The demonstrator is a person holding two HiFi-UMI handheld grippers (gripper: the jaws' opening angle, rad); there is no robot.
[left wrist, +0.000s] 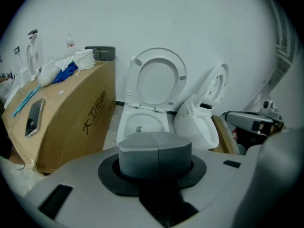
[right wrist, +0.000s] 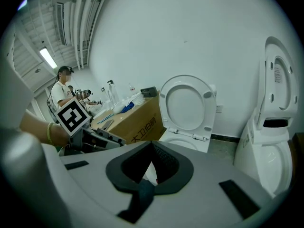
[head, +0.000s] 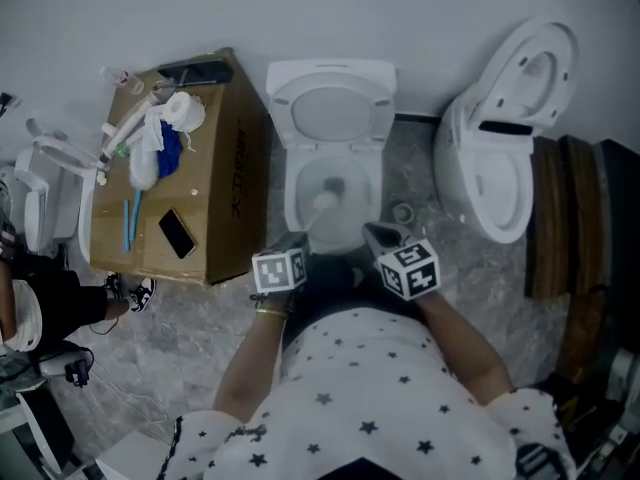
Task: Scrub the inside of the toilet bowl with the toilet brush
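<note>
The white toilet (head: 294, 196) stands straight ahead against the wall, lid and seat (head: 330, 108) raised. A pale, blurred shape that may be the brush head (head: 322, 206) lies inside the bowl; no handle shows. My left gripper (head: 292, 240) hovers at the bowl's near left rim, its grey pads (left wrist: 155, 148) pressed together with nothing between them. My right gripper (head: 384, 236) is at the near right rim. In the right gripper view the right gripper (right wrist: 151, 164) stands spread, and a sliver of something white shows in the gap; I cannot tell what it is.
A cardboard box (head: 235, 178) left of the toilet carries a phone (head: 177, 233), cloths and bottles. A second toilet (head: 490, 168) stands close on the right, with wooden boards (head: 560, 218) beyond it. A person (right wrist: 61, 91) stands far left.
</note>
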